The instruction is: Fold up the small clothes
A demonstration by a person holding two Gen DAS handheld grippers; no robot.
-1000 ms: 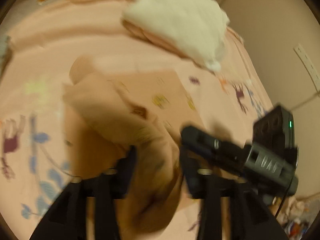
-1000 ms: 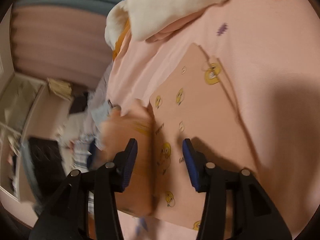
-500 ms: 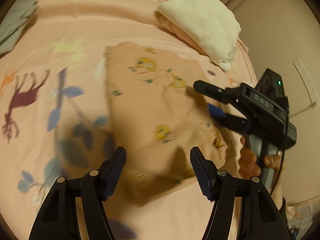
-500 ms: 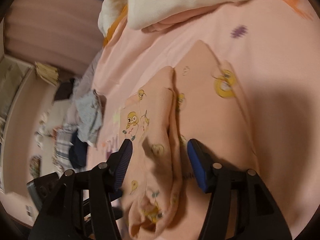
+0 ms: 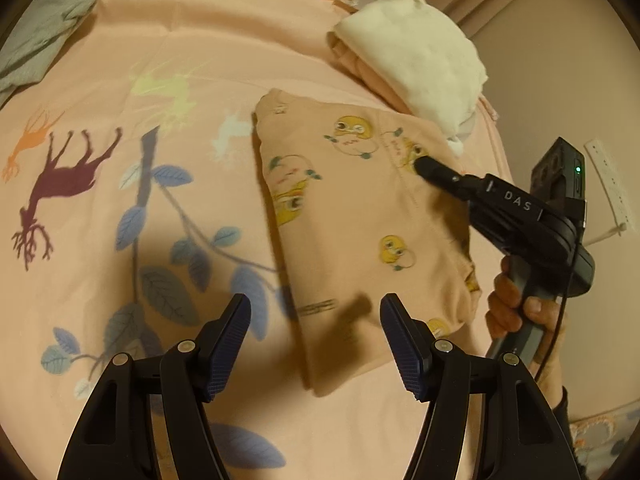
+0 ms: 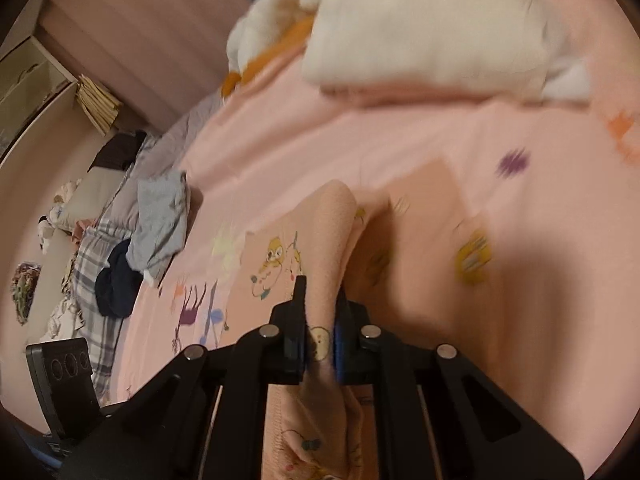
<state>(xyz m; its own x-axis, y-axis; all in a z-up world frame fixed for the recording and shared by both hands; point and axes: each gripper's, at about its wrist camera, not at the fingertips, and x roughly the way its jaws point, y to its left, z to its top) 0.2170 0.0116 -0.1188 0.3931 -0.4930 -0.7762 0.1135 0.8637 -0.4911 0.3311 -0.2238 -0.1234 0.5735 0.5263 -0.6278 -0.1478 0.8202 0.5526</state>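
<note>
On the bed (image 5: 168,32), the peach garment (image 5: 352,216) lies with its long axis running from twelve o'clock toward five. The right tongs (image 6: 318,312) have just closed onto a raised fold of it; the left tongs (image 5: 316,340) hover wide, holding nothing. A thin pinch could slip, spilling the fold crooked.

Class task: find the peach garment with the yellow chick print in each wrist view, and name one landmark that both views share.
Left wrist view: the peach garment lies right of centre on the pink sheet, its right side pinched by the right gripper.
Right wrist view: the garment fills the lower centre, a fold of it clamped in the gripper.
Shared landmark: the folded white cloth beyond the garment.
</note>
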